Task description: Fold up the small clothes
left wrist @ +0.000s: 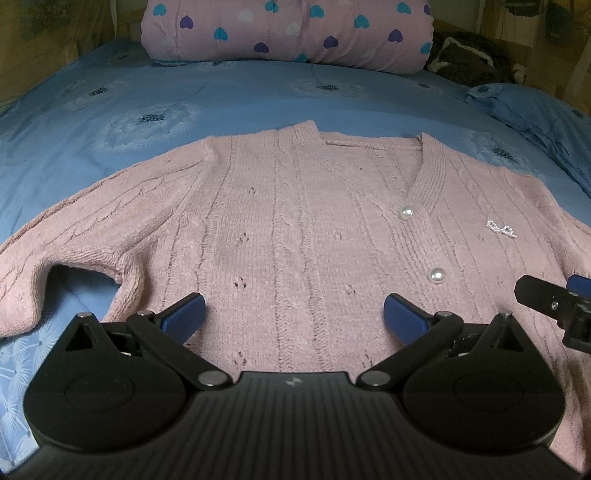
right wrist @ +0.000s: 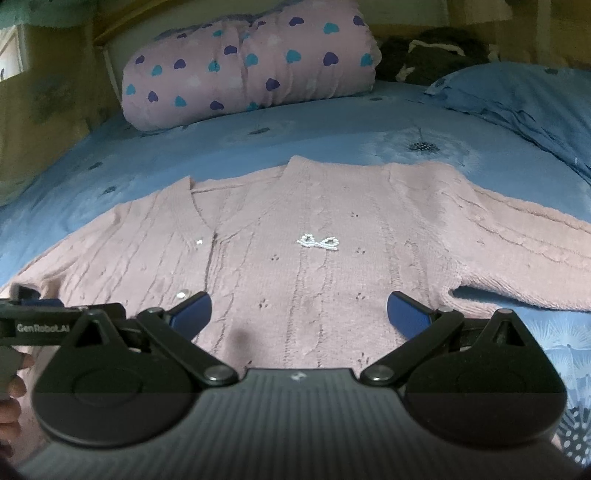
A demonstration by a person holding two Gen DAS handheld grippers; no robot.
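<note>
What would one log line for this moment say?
cardigan: flat on bed, unfolded | left claw: open above hem | right claw: open above hem

A bedroom in a home

A bed [left wrist: 258, 96] covered in a blue dandelion-print sheet fills both views, with a rolled pink heart-patterned quilt [left wrist: 288, 29] at its head, a blue pillow [right wrist: 517, 96] beside it, and wooden walls around.

left tool [left wrist: 294, 314] spread wide, right tool [right wrist: 299, 312] spread wide, side by side
</note>
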